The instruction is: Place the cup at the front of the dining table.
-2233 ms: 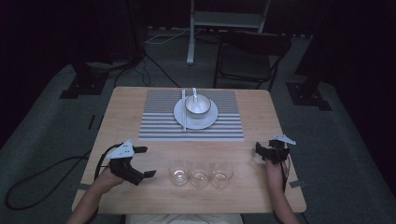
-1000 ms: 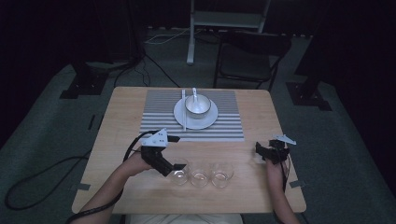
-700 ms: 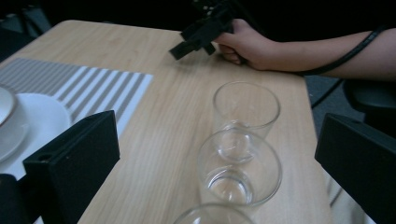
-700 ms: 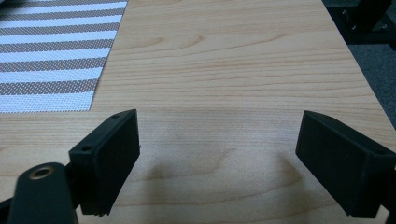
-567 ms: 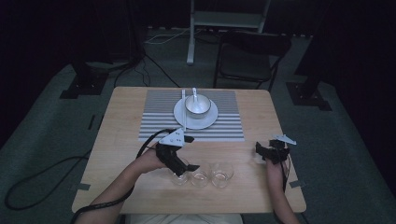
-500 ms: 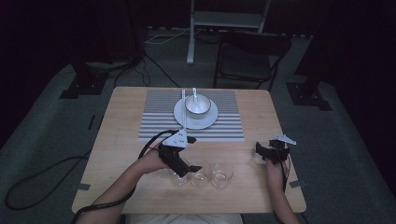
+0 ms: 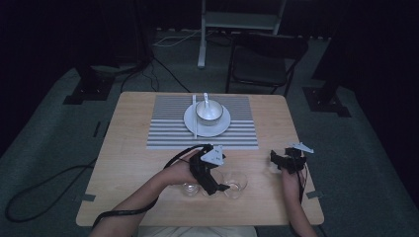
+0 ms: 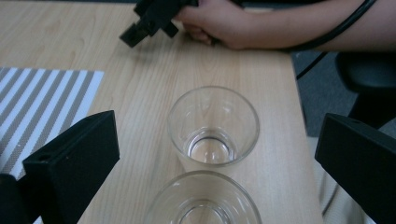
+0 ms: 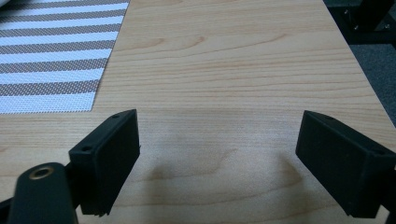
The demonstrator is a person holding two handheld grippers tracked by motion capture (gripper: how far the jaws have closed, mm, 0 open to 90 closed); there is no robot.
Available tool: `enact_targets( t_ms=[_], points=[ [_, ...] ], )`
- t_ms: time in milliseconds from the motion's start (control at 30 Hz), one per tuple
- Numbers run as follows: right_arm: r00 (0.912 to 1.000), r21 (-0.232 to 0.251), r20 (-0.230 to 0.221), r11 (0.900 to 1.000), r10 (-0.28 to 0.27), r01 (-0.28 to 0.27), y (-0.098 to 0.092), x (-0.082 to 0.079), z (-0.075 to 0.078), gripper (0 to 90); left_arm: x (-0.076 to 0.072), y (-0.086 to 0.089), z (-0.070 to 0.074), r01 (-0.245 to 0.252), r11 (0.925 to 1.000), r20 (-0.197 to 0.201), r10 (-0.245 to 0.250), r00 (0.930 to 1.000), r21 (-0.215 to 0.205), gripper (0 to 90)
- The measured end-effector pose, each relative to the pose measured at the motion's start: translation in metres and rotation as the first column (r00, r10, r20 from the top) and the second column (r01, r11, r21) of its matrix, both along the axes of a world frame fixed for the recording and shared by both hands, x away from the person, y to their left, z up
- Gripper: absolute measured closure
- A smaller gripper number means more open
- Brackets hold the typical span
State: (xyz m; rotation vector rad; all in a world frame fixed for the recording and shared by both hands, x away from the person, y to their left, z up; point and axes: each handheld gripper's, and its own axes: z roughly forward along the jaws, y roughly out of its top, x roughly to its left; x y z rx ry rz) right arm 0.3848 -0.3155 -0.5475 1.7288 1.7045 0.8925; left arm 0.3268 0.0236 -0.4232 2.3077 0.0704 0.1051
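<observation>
**Left gripper hovering over a row of clear glasses, right gripper resting apart**

On the light wooden table [image 7: 128,148], three clear drinking glasses are standing in a row near the person's edge: the leftmost glass [image 7: 188,189], the middle glass [image 7: 211,178], largely covered by the tool above it, and the rightmost glass [image 7: 235,183]. The left gripper [image 7: 216,185], black with a grey three-cornered plate, is sitting over the middle of that row, its cable looping back along the forearm. In the left gripper view its jaws are standing wide apart and holding nothing; the nearer glass [image 8: 203,200] is lying low between them and the farther glass [image 8: 213,126] is standing upright just beyond it, both empty.

The right gripper [image 7: 274,160] is lying at the table's right side, well apart from the glasses. In the right gripper view its jaws are also spread wide over bare wood, gripping nothing.

Farther back, a grey-and-white striped placemat [image 7: 168,131] is carrying a white round plate [image 7: 220,128] with a metal bowl [image 7: 208,112] on it. A black folding chair [image 7: 264,61] is standing beyond the table.
</observation>
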Motion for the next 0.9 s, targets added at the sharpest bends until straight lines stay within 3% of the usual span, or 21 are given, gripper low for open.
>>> enact_targets(
  t_ms=[200,333,500,567,600,733,900],
  points=[
    [1.0,0.003,0.0,1.0,0.001,-0.001,0.0,0.0,0.0,13.0,0.002,-0.015,-0.005,0.012,0.9989,-0.018,-0.012,0.9998,0.046,0.3],
    [1.0,0.006,0.0,1.0,0.001,-0.001,-0.001,0.0,0.0,13.0,0.001,-0.025,-0.008,0.005,0.997,0.014,-0.006,0.9999,0.077,0.3],
    [1.0,0.006,0.0,1.0,0.001,-0.001,-0.001,0.0,0.0,13.0,0.001,-0.036,-0.012,0.013,0.993,0.01,-0.014,0.9998,0.117,0.3],
    [1.0,0.007,0.001,1.0,0.002,-0.002,-0.001,0.0,0.0,13.0,0.001,-0.04,-0.015,0.022,0.9902,0.004,-0.023,0.9997,0.138,0.3],
    [1.0,0.008,0.001,1.0,0.002,-0.002,-0.001,0.0,0.0,13.0,0.001,-0.042,-0.016,0.012,0.9887,0.018,-0.015,0.9997,0.15,0.3],
    [1.0,0.008,0.001,1.0,0.002,-0.002,-0.001,0.0,0.0,13.0,0.007,-0.044,-0.022,0.024,0.9848,-0.018,-0.021,0.9996,0.172,0.3],
    [1.0,0.008,0.001,1.0,0.003,-0.003,-0.001,0.0,0.0,13.0,0.007,-0.052,-0.031,0.026,0.9745,-0.013,-0.024,0.9996,0.223,0.4]
  ],
)
